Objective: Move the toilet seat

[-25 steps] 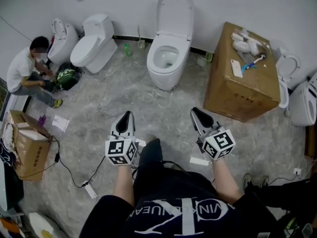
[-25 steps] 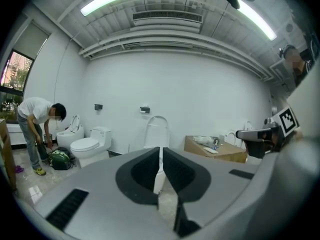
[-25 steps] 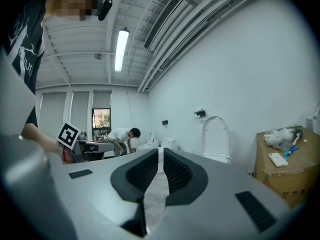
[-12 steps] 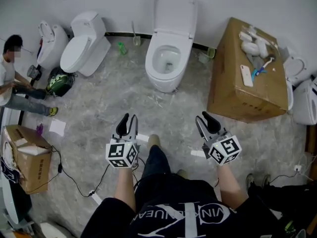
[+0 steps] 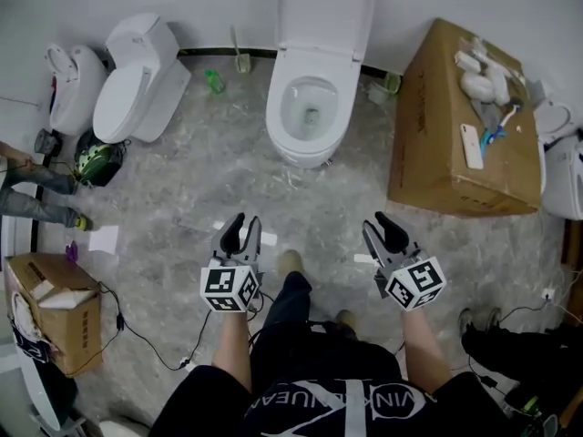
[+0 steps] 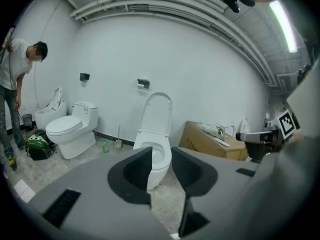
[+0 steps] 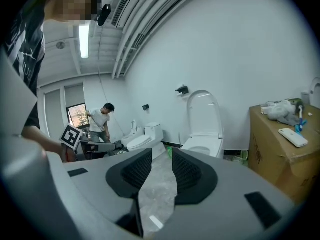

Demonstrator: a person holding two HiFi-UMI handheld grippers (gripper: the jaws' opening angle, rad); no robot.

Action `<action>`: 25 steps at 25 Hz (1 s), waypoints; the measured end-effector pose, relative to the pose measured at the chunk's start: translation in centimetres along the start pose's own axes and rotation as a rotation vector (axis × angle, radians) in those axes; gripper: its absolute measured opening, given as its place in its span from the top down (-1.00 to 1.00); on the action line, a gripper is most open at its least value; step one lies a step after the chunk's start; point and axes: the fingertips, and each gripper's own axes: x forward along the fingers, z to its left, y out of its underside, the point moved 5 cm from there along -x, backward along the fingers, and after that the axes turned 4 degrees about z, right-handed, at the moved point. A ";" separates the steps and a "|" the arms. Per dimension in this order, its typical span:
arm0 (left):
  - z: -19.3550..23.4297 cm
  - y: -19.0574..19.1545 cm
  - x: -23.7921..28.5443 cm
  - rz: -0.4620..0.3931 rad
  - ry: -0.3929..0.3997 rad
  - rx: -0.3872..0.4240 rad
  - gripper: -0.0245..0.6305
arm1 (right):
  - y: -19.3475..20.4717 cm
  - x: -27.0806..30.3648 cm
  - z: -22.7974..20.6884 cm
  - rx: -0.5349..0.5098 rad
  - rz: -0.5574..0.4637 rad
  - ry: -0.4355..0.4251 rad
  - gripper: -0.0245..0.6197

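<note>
A white toilet (image 5: 308, 116) stands against the far wall with its seat and lid (image 5: 324, 12) raised upright. Both grippers hang above the floor, short of the bowl. My left gripper (image 5: 242, 231) is open; its jaws have just been opening and nothing is between them. In the left gripper view the bowl (image 6: 161, 159) shows through the gap, below the lid (image 6: 156, 111). My right gripper (image 5: 390, 230) is open too, jaws just opened further, holding nothing. The right gripper view has the toilet (image 7: 204, 145) to the right of the jaws.
A large cardboard box (image 5: 455, 135) with small items on top stands right of the toilet. Two more toilets (image 5: 137, 85) are at the left wall, beside a person's legs (image 5: 36, 194). A toilet brush (image 5: 239, 57), a green bottle (image 5: 214, 81), a smaller box (image 5: 50, 308) and a floor cable (image 5: 146, 344) lie around.
Both grippers have moved forward toward the toilet and sunk a little. Their jaws went from nearly shut to open. The person at the left has slid almost out of the head view.
</note>
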 end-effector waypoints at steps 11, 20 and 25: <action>5.1 -2.9 9.5 0.057 0.148 0.054 0.52 | -0.3 8.3 -2.0 0.059 0.029 0.096 0.49; 7.2 -0.4 14.3 0.108 0.207 0.047 0.47 | 2.8 13.7 -3.0 0.089 0.100 0.068 0.48; 8.0 2.8 18.8 0.141 0.225 0.051 0.42 | 5.3 17.1 -6.6 0.096 0.121 0.062 0.46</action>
